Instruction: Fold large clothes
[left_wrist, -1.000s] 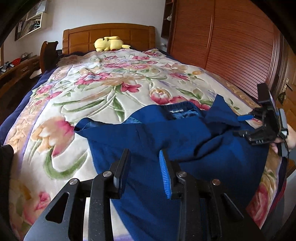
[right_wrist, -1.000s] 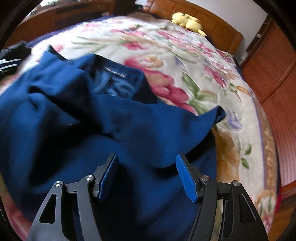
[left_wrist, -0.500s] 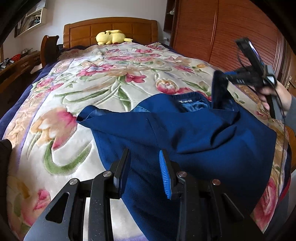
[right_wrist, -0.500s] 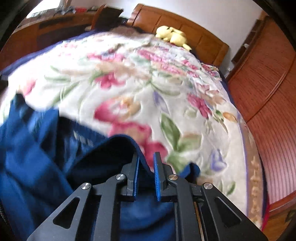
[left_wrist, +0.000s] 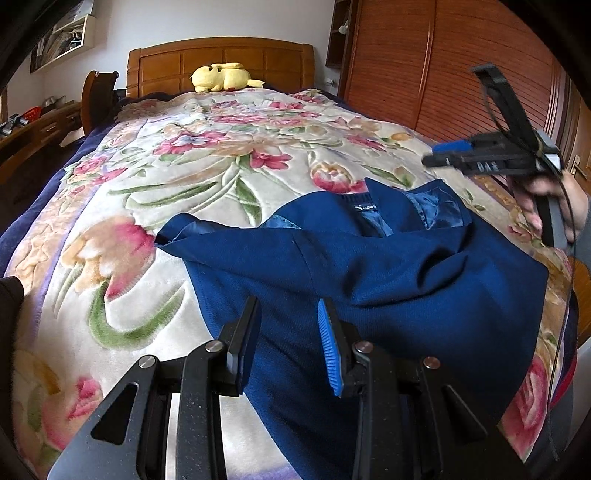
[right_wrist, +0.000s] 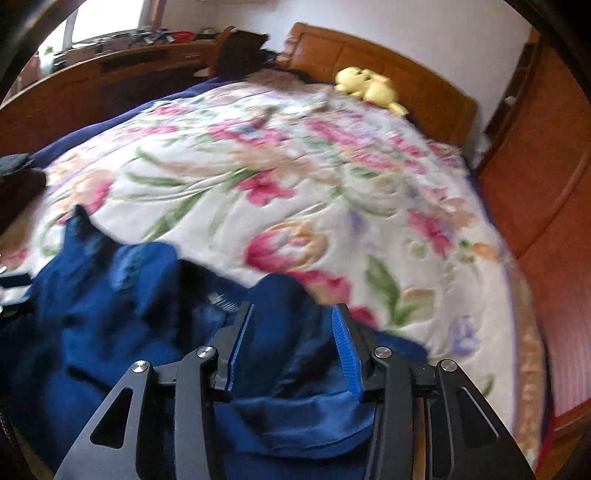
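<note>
Both jaws parted, above jacket (left_wrist: 388, 280).

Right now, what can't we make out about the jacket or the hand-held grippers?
- Blue jacket: its lower hem is cut off by the left wrist view's bottom edge and the left hand-held gripper.
- Collar label: text too small.
- Right wrist view: motion blur smears the fabric under the right hand-held gripper, whose jaws have just been opening.
</note>
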